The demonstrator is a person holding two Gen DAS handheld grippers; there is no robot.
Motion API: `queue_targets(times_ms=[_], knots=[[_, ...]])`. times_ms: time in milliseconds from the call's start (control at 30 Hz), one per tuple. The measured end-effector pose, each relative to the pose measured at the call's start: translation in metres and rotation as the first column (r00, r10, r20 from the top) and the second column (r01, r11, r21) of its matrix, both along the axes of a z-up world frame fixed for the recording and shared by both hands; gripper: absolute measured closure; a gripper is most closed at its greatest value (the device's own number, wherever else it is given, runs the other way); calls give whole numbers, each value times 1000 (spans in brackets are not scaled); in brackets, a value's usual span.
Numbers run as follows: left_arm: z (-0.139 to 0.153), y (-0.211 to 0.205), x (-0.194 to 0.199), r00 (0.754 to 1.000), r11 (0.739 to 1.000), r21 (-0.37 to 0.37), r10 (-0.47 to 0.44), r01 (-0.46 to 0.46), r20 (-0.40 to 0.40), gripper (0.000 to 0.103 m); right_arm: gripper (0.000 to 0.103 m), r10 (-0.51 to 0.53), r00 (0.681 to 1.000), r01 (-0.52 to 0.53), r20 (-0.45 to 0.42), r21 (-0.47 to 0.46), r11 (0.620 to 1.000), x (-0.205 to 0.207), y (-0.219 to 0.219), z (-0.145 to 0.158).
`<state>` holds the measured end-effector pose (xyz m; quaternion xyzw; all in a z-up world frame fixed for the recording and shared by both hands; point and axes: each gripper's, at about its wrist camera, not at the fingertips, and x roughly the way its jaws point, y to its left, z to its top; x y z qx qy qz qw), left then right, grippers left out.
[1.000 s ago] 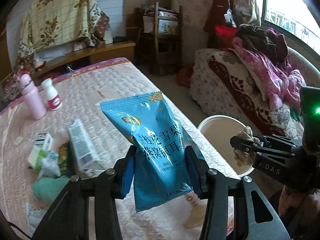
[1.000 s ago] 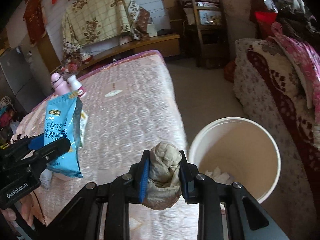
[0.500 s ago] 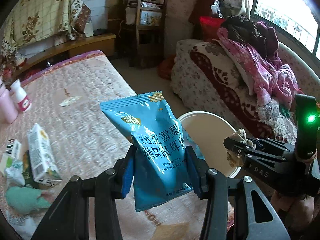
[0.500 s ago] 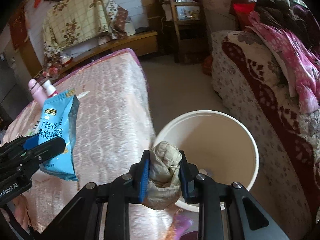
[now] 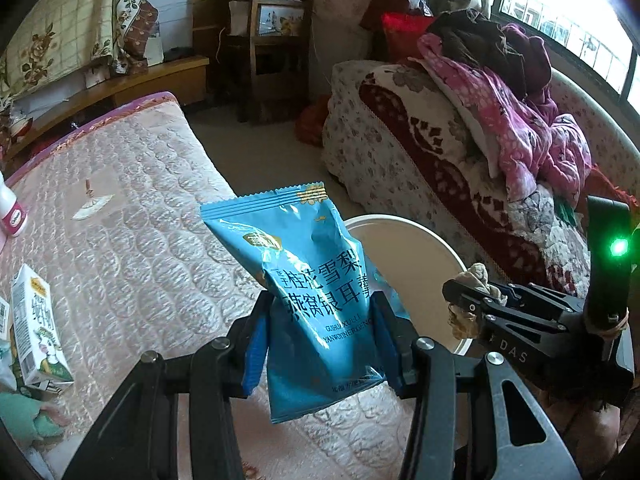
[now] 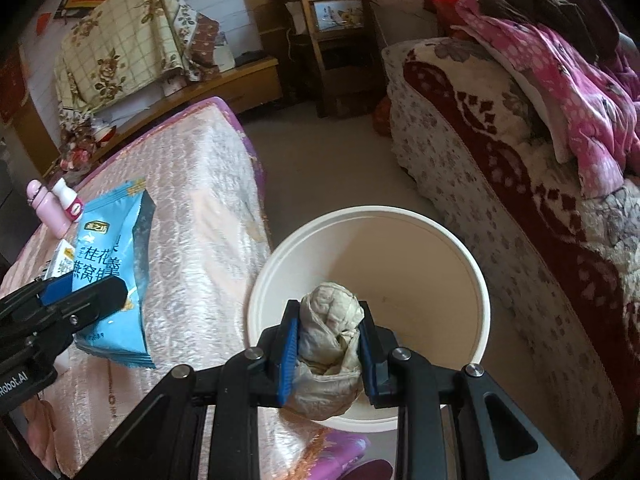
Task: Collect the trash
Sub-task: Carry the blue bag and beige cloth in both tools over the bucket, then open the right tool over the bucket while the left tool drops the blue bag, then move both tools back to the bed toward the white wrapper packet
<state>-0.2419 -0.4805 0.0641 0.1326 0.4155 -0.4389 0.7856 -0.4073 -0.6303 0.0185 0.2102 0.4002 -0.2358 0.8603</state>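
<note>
I hold a blue snack pouch (image 5: 316, 300), light, crinkly and slick, best pinched across its lower body, clamped in my left gripper (image 5: 320, 344) above the mattress edge (image 5: 132, 216). My right gripper (image 6: 328, 356) squeezes a soft crumpled paper wad (image 6: 328, 344) over the white bucket (image 6: 476, 280). Compared with a second earlier, both loads sit nearer the bucket, and the wad now hangs above its mouth.

blue snack bag (image 5: 316, 300) upright (clamped) | crumpled tissue wad (image 6: 330, 340) over white bucket (image 6: 472, 272)
</note>
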Motion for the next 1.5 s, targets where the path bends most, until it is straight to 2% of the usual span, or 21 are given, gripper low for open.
queue_targets(times_ms=[400, 467, 500, 533, 567, 600, 667, 767, 1033, 1233, 1500], knots=[[-19, -31, 5, 995, 999, -13, -41, 40, -89, 52, 72, -52, 999, 52, -11, 13, 999, -3, -24, -15], [-23, -33, 7, 993, 999, -17, -35, 33, -111, 43, 69, -71, 997, 71, -7, 27, 997, -4, -30, -18], [-24, -32, 8, 992, 999, -24, -34, 32, -124, 37, 65, -80, 997, 80, -9, 31, 996, -4, -32, -19], [-25, -31, 9, 990, 999, -34, -32, 27, -138, 34, 43, -86, 996, 86, -7, 40, 995, -5, -35, -21], [-26, -29, 10, 988, 999, -41, -27, 21, -151, 33, 27, -90, 996, 90, -2, 50, 995, -5, -37, -22], [-26, -28, 11, 988, 999, -39, -23, 17, -155, 33, 15, -96, 995, 95, 13, 58, 994, -7, -38, -23], [-26, -26, 11, 988, 999, -34, -19, 14, -151, 33, 15, -112, 993, 109, 42, 67, 992, -11, -39, -22], [-22, -18, 10, 991, 1000, -26, -8, 5, -133, 33, 15, -111, 994, 109, 25, 73, 991, -10, -39, -24], [-5, 14, 6, 999, 999, 11, 49, -49, -17, 33, 15, -70, 998, 70, 5, 32, 997, -6, -17, -19], [9, 48, 5, 992, 995, 26, 97, -99, 77, 33, 15, -27, 1000, 26, 17, 30, 999, 2, 7, -9], [32, 108, 13, 978, 984, 0, 178, -179, 109, 33, 15, 72, 996, -72, 52, 7, 997, 23, 53, 17]])
